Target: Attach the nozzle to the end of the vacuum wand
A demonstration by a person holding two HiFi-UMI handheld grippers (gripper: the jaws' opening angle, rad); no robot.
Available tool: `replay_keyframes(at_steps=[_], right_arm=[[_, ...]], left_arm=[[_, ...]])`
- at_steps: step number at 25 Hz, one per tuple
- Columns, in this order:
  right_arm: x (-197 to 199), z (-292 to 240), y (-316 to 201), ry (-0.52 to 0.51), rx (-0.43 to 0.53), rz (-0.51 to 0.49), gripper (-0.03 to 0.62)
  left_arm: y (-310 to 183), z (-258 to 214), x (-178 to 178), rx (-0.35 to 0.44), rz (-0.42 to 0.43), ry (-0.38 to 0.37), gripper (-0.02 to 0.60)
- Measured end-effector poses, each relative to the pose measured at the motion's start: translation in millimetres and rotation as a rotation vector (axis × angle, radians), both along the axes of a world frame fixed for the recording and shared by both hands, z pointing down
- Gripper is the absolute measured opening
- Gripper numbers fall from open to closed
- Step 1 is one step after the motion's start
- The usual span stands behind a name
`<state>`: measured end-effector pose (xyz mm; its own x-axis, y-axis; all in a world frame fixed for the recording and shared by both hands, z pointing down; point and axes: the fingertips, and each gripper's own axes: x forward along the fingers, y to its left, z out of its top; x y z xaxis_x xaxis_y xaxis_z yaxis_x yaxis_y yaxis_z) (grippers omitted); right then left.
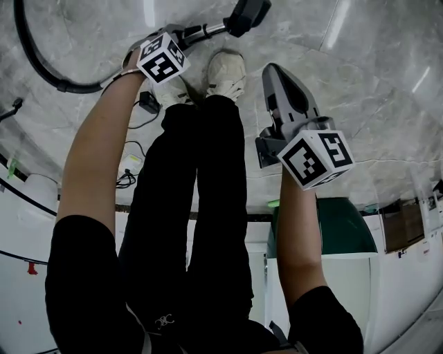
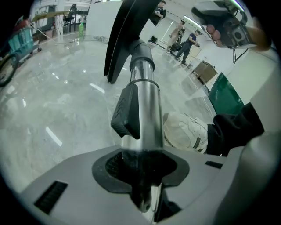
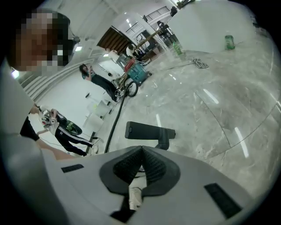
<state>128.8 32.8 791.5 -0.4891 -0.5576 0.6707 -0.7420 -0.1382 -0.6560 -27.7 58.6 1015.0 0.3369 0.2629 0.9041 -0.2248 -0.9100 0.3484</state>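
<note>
The vacuum wand (image 2: 145,101), a shiny metal tube with a black clip, runs up between my left gripper's (image 2: 140,162) jaws, which are shut on it. A black nozzle (image 2: 125,39) sits at the wand's far end, joined to it by a black collar. From the head view, the left gripper (image 1: 185,34) holds the wand (image 1: 208,30) low over the floor, with the nozzle (image 1: 248,14) beyond it. My right gripper (image 1: 278,75) hovers to the right of the wand and is shut on nothing. Its pads meet in the right gripper view (image 3: 141,153), where the nozzle (image 3: 149,131) lies just ahead.
The person's white shoe (image 1: 227,72) stands on the marble floor between the two grippers. A black hose (image 1: 38,62) curves away at the left. A dark green bin (image 1: 342,225) stands at the lower right. People and equipment stand far off in the hall.
</note>
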Motion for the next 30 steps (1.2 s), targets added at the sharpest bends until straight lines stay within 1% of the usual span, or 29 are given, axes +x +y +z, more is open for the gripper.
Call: replay_keyframes(at_steps=[2, 5, 6, 8, 9, 10, 11, 13, 14, 15, 17, 19, 22, 24, 27, 28, 30], right_arm=[[-1.5, 3.2, 0.0, 0.003, 0.006, -0.019, 0.015], [-2.6, 6.2, 1.9, 0.016, -0.003, -0.035, 0.015], [-2.1, 6.7, 1.7, 0.012, -0.006, -0.03, 0.014], [-0.6, 7.4, 0.7, 0.005, -0.012, -0.014, 0.014], [0.1, 7.4, -0.3, 0.003, -0.013, -0.006, 0.015], [0.7, 7.3, -2.1, 0.002, -0.011, 0.0, 0.014], [1.0, 6.9, -4.5, 0.0, -0.007, 0.005, 0.015], [0.0, 5.6, -8.8, -0.009, 0.005, 0.011, 0.014], [-1.2, 4.7, -9.3, -0.012, 0.01, 0.013, 0.014], [-2.5, 4.0, -8.7, -0.014, 0.011, 0.013, 0.014], [-4.4, 3.7, -8.4, -0.014, 0.013, 0.017, 0.015], [-6.4, 2.8, -11.7, -0.018, 0.022, 0.026, 0.014], [-9.5, -2.3, -16.7, -0.027, 0.042, 0.041, 0.015], [-11.2, -7.6, -19.8, -0.029, 0.06, 0.043, 0.015], [-13.3, -16.0, -21.3, -0.03, 0.081, 0.042, 0.014], [-13.2, -18.2, -21.2, -0.03, 0.085, 0.043, 0.015], [-13.0, -21.4, -20.6, -0.029, 0.084, 0.05, 0.015]], left_arm=[[-3.0, 1.6, 0.2, 0.02, -0.007, -0.002, 0.126], [-17.0, 1.3, -3.4, 0.09, -0.057, -0.009, 0.126], [-19.5, 1.4, -4.5, 0.098, -0.064, -0.008, 0.126], [-20.5, 1.9, -4.8, 0.094, -0.053, 0.002, 0.126], [-22.7, 1.7, -4.8, 0.103, -0.047, 0.005, 0.126], [-28.6, 1.2, -5.4, 0.129, -0.052, 0.004, 0.126], [-38.6, 0.5, -7.3, 0.168, -0.071, 0.0, 0.126], [-62.4, 1.6, -15.4, 0.24, -0.138, -0.019, 0.126], [-70.1, 4.0, -20.4, 0.247, -0.167, -0.032, 0.126], [-72.9, 7.2, -24.7, 0.23, -0.185, -0.045, 0.126], [-70.8, 14.5, -29.4, 0.175, -0.188, -0.067, 0.124], [-64.7, 21.1, -30.8, 0.141, -0.16, -0.093, 0.116], [-54.9, 29.8, -31.2, 0.132, -0.112, -0.125, 0.091], [-52.0, 31.1, -29.3, 0.123, -0.102, -0.116, 0.091], [-49.1, 23.9, -26.2, 0.108, -0.089, -0.058, 0.094], [-51.3, 20.7, -26.6, 0.113, -0.094, -0.042, 0.094], [-59.2, 14.7, -31.1, 0.124, -0.129, -0.026, 0.095]])
